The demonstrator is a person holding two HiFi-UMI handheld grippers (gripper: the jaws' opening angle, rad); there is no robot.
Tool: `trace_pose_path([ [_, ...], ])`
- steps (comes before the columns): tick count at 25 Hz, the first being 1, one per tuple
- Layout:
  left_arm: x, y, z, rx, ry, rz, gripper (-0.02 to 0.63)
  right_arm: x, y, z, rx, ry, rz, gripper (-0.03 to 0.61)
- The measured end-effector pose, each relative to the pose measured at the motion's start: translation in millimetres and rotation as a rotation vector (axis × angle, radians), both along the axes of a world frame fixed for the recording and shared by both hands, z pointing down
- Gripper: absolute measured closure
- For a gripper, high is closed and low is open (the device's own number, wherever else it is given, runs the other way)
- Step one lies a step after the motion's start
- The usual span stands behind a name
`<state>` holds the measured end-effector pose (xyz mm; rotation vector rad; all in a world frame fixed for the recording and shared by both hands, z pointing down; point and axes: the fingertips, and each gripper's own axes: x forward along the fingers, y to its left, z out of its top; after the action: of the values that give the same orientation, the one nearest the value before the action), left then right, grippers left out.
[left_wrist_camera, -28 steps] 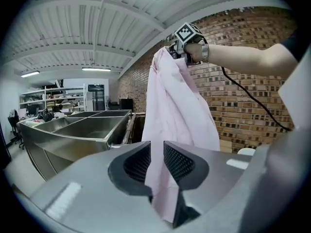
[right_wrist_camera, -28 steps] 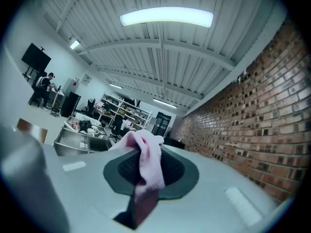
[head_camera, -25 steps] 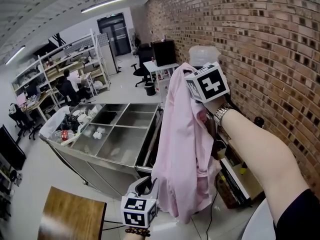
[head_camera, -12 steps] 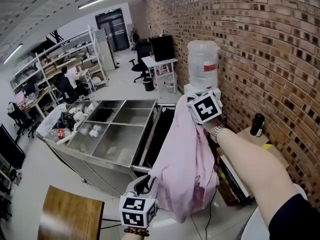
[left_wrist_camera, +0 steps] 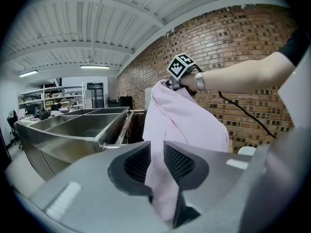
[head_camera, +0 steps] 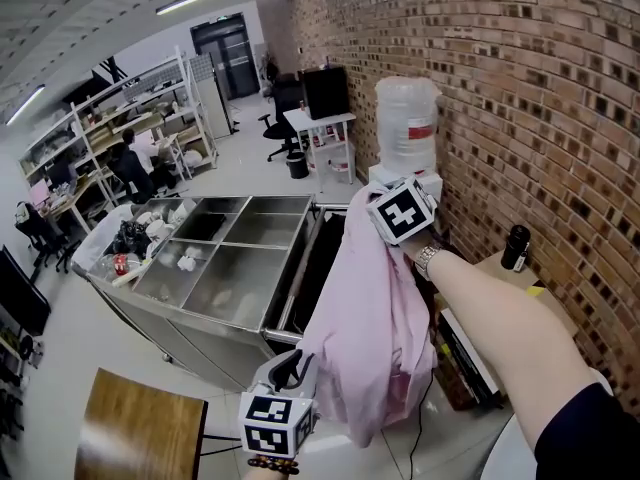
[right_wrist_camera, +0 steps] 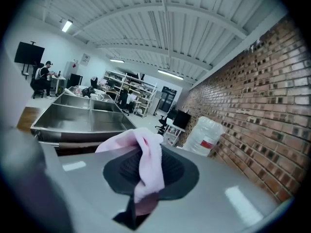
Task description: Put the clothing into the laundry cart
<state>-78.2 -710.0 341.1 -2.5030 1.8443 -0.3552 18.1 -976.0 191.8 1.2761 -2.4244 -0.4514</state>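
The left gripper (head_camera: 293, 373) sits at 6 o'clock in the head view, where it was a second ago, its jaws clamped on the shirt's (head_camera: 370, 338) lower edge. The right gripper (head_camera: 378, 220), at 1 o'clock, has come down since then. The shirt used to hide most of the jug (head_camera: 405, 118), which now stands clear at its 12 o'clock. Its jaws are pinched on the shirt's top, so the shirt hangs between the two grippers, outside the cart (head_camera: 190, 333) at its 9 o'clock.

Only the gripper views show the grips — the left one has cloth pressed between the pads (left_wrist_camera: 180, 161), and the right one has a pink fold bunched in nearly closed jaws. The head view alone shows the table (head_camera: 140, 428) at 7 o'clock.
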Motion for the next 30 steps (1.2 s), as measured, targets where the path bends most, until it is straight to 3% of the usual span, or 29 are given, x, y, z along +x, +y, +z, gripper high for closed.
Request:
trace_pose_path([
  [6, -2.5, 1.8, -3.5, 0.008, -0.002, -0.006, 0.531, -9.4, -19.9, 57.3, -0.068, 0.057, -0.015, 0.522],
  [7, -3.1, 1.7, -2.5, 0.007, -0.001, -0.006, 0.531, -12.0, -16.1, 78.0, -0.151, 0.072, -0.024, 0.518],
  [9, -2.8, 2.3, 0.3, 0.003, -0.001, -0.004, 0.531, -15.0, 5.5, 144.2, -0.465, 0.119, -0.044, 0.487],
  [10, -2.2, 2.8, 1.8, 0.001, -0.001, -0.003, 0.531, -15.4, 15.5, 175.0, -0.608, 0.148, -0.053, 0.418],
  [11, -1.5, 3.2, 3.2, -0.001, -0.001, -0.003, 0.531, -15.2, 20.0, 195.2, -0.687, 0.178, -0.061, 0.341],
  [12, -1.2, 3.5, 4.2, -0.002, -0.002, -0.004, 0.531, -14.9, 18.0, 204.3, -0.698, 0.204, -0.067, 0.317],
  [14, -1.3, 3.8, 5.2, -0.003, 0.000, -0.007, 0.531, -16.3, 1.9, 204.0, -0.590, 0.246, -0.079, 0.325],
  [16, 0.4, 5.0, 5.4, -0.005, 0.003, -0.006, 0.531, -20.2, 0.2, 207.5, -0.517, 0.288, -0.106, 0.534],
  [20, 5.6, 8.1, 5.3, -0.005, 0.003, 0.001, 0.531, -21.8, 11.1, 210.0, -0.510, 0.277, -0.129, 0.486],
  [27, 17.6, 16.4, -0.5, -0.001, 0.000, 0.012, 0.531, -10.0, 32.6, 176.5, -0.455, 0.218, -0.134, 0.488],
  [30, 24.8, 24.6, -3.8, 0.002, 0.001, 0.019, 0.531, -2.9, 63.9, 171.0, -0.511, 0.203, -0.142, 0.509],
])
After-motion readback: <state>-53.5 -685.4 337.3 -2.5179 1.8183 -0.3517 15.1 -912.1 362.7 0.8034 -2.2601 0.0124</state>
